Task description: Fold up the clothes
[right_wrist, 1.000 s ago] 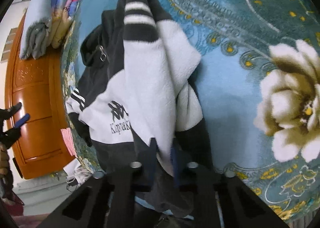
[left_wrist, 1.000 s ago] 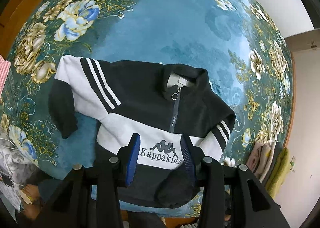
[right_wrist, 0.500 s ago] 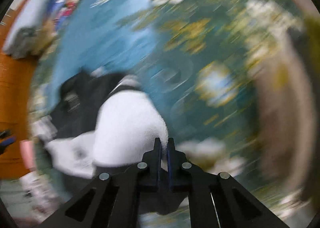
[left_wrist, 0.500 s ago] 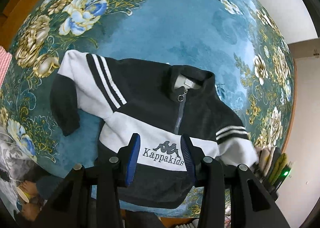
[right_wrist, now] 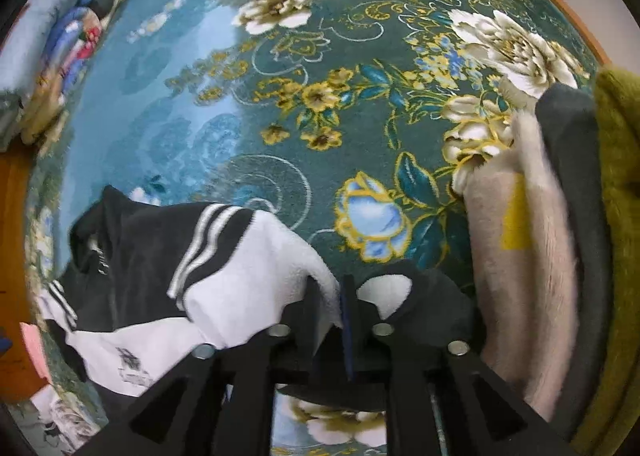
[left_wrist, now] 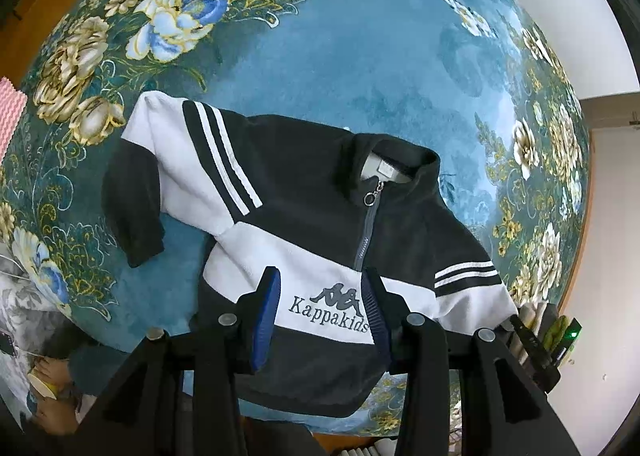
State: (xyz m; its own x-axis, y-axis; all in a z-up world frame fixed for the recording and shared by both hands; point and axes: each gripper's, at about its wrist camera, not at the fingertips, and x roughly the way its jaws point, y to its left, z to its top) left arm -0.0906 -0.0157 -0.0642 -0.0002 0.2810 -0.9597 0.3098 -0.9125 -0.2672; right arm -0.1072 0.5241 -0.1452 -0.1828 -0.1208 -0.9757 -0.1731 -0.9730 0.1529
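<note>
Lying face up on the floral carpet [left_wrist: 360, 67], the fleece [left_wrist: 304, 223] has both sleeves spread outward. The left gripper [left_wrist: 320, 310] hovers over the chest logo [left_wrist: 328, 310], jaws apart and empty. The right gripper [right_wrist: 330, 306] is clamped on the white sleeve [right_wrist: 256, 268] near its cuff, beside folded clothes [right_wrist: 520, 256].

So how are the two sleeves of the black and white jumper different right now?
The left sleeve lies free on the flowery cloth, bent so its black cuff points back toward the hem. The right sleeve stretches straight out sideways, and the right gripper is shut on its end. The left gripper is open and touches neither. Both sleeves share a white band, two thin stripes and black fleece.
</note>
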